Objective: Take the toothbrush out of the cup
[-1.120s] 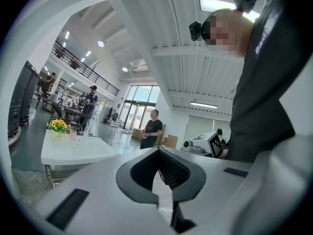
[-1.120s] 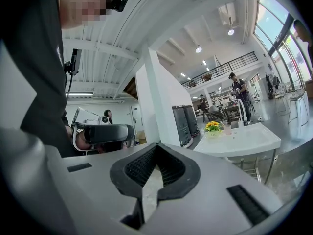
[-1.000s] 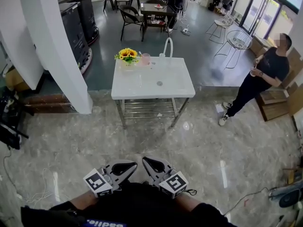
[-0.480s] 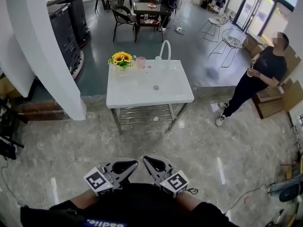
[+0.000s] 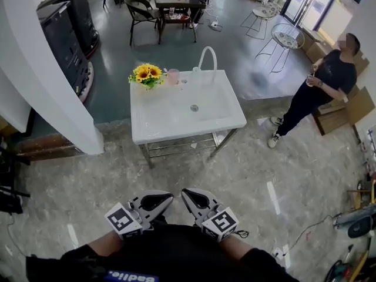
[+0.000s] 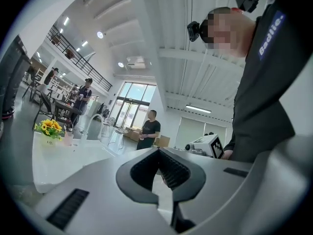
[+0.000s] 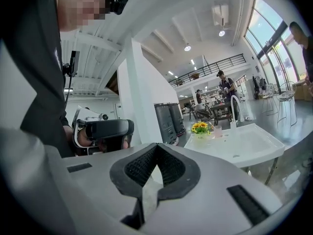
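Observation:
A pink cup (image 5: 173, 76) stands at the back of the white sink table (image 5: 188, 131), between a bunch of sunflowers (image 5: 145, 74) and a white faucet (image 5: 207, 56). The toothbrush is too small to make out. Both grippers are held close to my body, far from the table. The left gripper (image 5: 167, 198) and the right gripper (image 5: 187, 194) are shut with nothing in them. The left gripper view shows the cup (image 6: 67, 138) far off beyond its closed jaws (image 6: 159, 151). From the right gripper (image 7: 156, 146), the cup (image 7: 217, 129) also looks distant.
A person in black (image 5: 320, 93) stands to the right of the table. A thick white pillar (image 5: 35, 69) rises on the left. Chairs and a dark table (image 5: 176, 2) stand further back. Marble floor lies between me and the sink table.
The sink table has come closer and lower in the head view as I move toward it. Both grippers stay shut against my body.

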{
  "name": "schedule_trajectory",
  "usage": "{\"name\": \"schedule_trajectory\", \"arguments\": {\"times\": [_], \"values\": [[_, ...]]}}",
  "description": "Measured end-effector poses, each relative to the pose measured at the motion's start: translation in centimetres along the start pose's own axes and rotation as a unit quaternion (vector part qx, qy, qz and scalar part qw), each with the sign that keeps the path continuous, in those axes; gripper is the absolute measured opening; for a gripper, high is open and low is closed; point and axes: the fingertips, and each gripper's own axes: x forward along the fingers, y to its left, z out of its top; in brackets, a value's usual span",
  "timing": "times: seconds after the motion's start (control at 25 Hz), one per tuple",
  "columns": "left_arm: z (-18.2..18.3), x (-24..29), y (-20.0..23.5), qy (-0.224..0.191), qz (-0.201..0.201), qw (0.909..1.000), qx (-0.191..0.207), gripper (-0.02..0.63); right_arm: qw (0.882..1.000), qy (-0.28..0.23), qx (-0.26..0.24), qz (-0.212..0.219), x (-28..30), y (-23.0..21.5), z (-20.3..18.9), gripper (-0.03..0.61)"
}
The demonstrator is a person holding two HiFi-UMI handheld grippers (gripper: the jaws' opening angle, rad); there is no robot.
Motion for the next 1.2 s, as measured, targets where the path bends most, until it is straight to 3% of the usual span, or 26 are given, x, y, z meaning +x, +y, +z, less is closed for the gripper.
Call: {"name": "schedule_trajectory", "arguments": {"times": [0.48,0.72,1.2], "values": [[2.9,-1.9,7.8,-0.001,-0.041,0.9992,-0.004,0.000,0.999,-0.003,-0.012,-0.037,7.4,-1.2,2.3,0.012],[1.8,-2.2,10.1,0.006,-0.052,0.9983,-0.023,0.000,0.999,0.001,-0.008,-0.050,9.2,-2.3,2.7,0.011],[2.3,1.5,12.9,0.004,-0.018,0.9994,-0.028,0.001,1.000,-0.012,0.003,-0.017,11.0,-6.5,4.5,0.011]]}}
